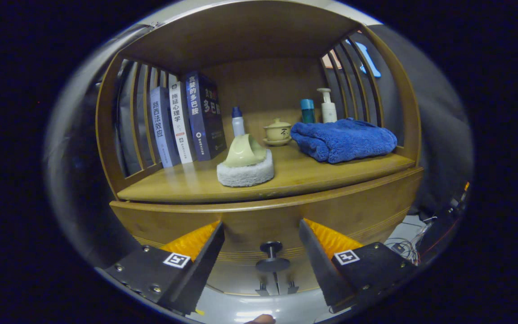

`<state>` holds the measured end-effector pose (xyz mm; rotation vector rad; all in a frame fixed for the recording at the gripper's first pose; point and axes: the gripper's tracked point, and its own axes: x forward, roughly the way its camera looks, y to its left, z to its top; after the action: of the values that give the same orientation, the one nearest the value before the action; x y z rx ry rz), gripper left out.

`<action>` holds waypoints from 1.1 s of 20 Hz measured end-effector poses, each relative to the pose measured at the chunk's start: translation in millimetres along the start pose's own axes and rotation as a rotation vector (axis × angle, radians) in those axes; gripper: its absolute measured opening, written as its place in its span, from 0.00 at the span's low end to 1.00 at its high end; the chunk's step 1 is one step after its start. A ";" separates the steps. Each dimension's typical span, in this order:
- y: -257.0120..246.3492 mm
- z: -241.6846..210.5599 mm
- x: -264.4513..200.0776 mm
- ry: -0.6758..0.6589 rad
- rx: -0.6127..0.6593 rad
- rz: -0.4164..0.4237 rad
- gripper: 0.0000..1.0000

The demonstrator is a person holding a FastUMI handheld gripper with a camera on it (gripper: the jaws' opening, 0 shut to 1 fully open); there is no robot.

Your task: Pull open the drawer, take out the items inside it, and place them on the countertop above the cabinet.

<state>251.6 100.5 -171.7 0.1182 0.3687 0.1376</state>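
The hand-held gripper [261,234] is seen from its own camera with its two fingers spread wide apart; nothing is held between them. Between the fingers, and a little lower than their tips, a small dark round drawer knob [271,256] on a short stem is seen, untouched by either finger. The knob is mounted on the curved front of a light brown wooden drawer [259,216], which is closed flush under the countertop; its contents cannot be seen.

Directly above the drawer, the flat wooden countertop [331,175] of the cabinet is found, enclosed by slatted wooden sides and a wooden top board. Relative to the knob, the following are placed on that countertop. Straight above the knob and near the front edge, a pale green scrubber with a curved handle on a thick white pad [245,164] is set. Behind it, a white bottle with a dark blue cap [238,121] and a small yellowish lidded ceramic cup on a saucer [277,132] are stood. Above and to the left of the knob, three upright books with blue and white spines [187,123] are leaned against the slatted side. Above and to the right of the knob, a folded deep blue towel [344,139] is laid, with a teal-capped container [307,110] and a white pump bottle [328,106] standing behind it.

Right of the drawer, loose cables [405,252] are seen on a pale floor.
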 end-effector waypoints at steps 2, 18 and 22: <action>0.1 0.7 0.9 -0.001 0.001 0.000 1.00; -10.8 -29.0 14.4 0.156 -0.095 -0.042 0.99; -38.5 -64.7 28.4 0.359 -0.399 -0.147 0.97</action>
<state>258.4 72.9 -246.9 -0.3320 0.6983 0.0842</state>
